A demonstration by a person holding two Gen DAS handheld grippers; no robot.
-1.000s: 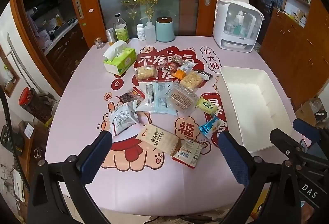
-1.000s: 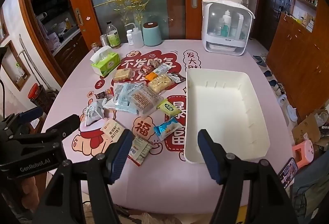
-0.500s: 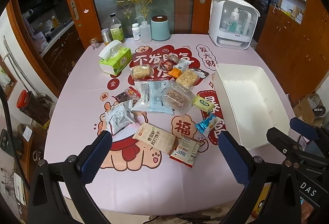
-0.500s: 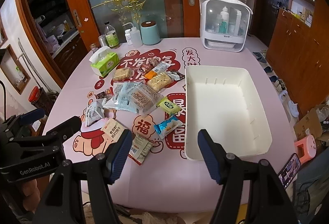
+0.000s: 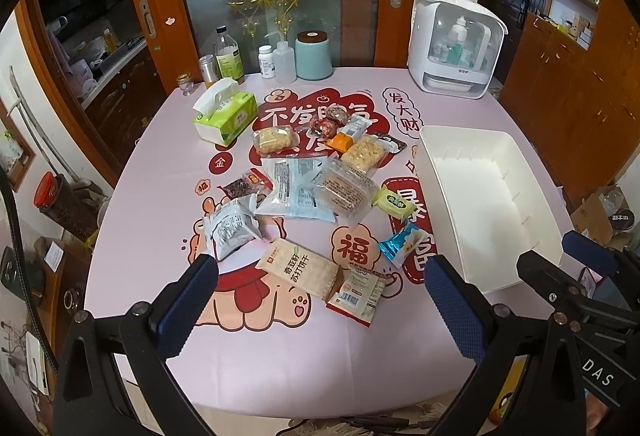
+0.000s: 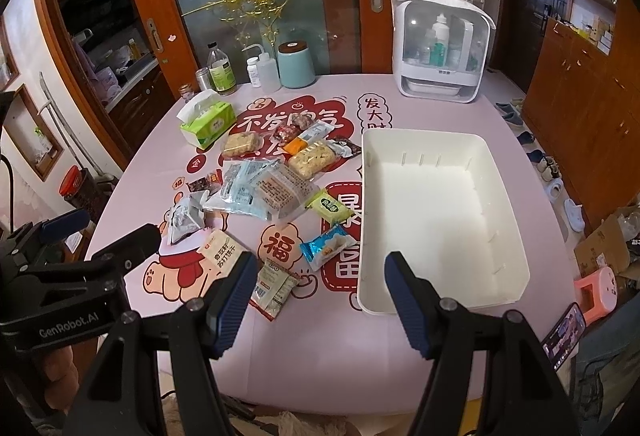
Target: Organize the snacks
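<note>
On the pink table [image 5: 168, 172], crinkly mixed snack packets [image 5: 308, 192], perhaps biscuits; both tongs [image 5: 320, 300] [image 6: 318, 300] wide, empty.

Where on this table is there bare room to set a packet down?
Free: inside the white bin, the near table edge before both open grippers, and the strip between tissue box and left edge. Crowded: the snack pile mid-table and the bottles at the back.
</note>
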